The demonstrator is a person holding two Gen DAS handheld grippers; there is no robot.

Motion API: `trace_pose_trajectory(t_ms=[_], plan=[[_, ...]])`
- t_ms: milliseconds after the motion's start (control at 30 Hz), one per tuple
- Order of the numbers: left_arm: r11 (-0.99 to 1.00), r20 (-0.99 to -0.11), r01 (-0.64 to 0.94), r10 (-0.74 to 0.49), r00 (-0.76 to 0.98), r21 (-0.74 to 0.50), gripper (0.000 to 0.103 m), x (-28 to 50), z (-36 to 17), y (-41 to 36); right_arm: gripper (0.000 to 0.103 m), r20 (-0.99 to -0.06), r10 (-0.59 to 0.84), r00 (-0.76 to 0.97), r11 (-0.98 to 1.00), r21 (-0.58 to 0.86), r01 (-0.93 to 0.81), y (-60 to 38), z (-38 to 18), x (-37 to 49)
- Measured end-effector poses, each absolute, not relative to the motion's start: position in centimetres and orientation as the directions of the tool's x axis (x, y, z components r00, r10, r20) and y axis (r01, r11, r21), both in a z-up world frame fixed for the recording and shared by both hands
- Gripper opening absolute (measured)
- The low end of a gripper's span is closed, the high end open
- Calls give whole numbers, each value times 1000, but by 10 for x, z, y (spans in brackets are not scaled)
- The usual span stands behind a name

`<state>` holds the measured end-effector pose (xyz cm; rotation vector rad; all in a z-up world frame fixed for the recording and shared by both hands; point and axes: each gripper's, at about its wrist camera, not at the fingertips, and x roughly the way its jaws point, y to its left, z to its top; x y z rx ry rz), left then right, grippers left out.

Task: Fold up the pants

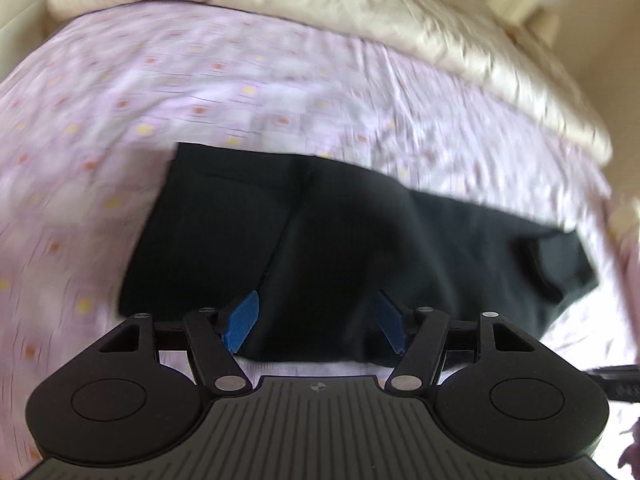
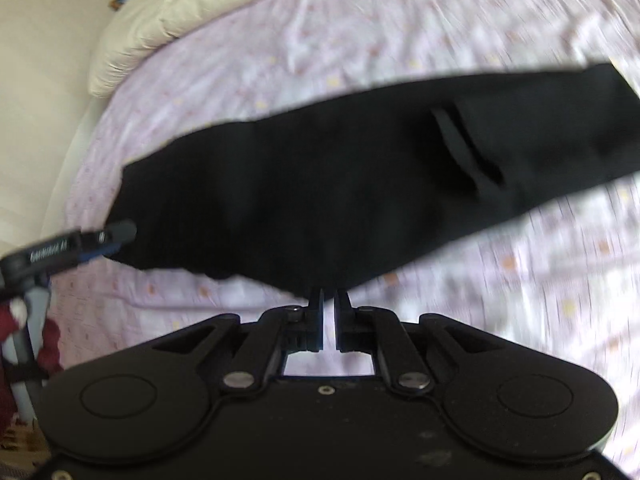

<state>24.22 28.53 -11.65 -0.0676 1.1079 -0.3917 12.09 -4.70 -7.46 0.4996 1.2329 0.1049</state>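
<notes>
Two grippers are working over the black pants (image 1: 320, 240), which are lying in a long folded band across the lilac bedsheet (image 1: 160, 92). The left gripper (image 1: 316, 320) is hovering with its blue pads spread wide above the near edge, while the right gripper (image 2: 329, 300) is showing nearly closed jaws at the hem – whether cloth is pinched is unclear. The likely risk – a one-sided pull skewing the fold
</notes>
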Motion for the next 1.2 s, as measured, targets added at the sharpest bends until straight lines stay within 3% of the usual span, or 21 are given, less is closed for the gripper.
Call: trace_pose_trajectory(t_ms=[167, 200, 233, 300, 500, 600, 667, 733, 933, 1033, 1200], plan=[[941, -936, 313, -221, 274, -130, 64, 264, -146, 274, 14, -877, 357, 322, 892, 422, 161, -28, -104, 126], [942, -945, 313, -205, 254, -120, 64, 266, -142, 270, 22, -866, 367, 340, 890, 433, 142, -25, -104, 131], [944, -946, 308, -201, 254, -118, 64, 267, -136, 268, 40, -854, 370, 366, 891, 438, 120, -23, -102, 135], [935, -922, 317, -254, 293, -157, 64, 261, -118, 263, 57, -821, 360, 443, 894, 439, 87, -22, -90, 144], [826, -855, 499, -439, 276, -263, 65, 241, -97, 216, 56, -691, 437, 577, 803, 589, 97, -51, -62, 158], [797, -893, 564, -395, 215, -217, 65, 244, -122, 188, 56, -665, 446, 599, 727, 659, 191, -73, -62, 161], [799, -939, 578, -307, 157, -165, 65, 251, -148, 175, 56, -679, 431, 595, 738, 644, 200, -79, -62, 155], [802, -939, 577, -301, 164, -156, 68, 259, -154, 172, 56, -727, 413, 549, 805, 573, 153, -74, -63, 146], [858, -949, 443, -312, 44, -262, 75, 294, -158, 172, 56, -808, 433, 399, 882, 472, -1, -44, -92, 113], [857, -954, 439, -300, -1, -270, 77, 304, -161, 168, 56, -811, 440, 385, 886, 463, -35, -31, -105, 114], [846, -957, 459, -289, -34, -271, 85, 308, -164, 152, 56, -708, 393, 587, 893, 445, -61, -37, -90, 138]])
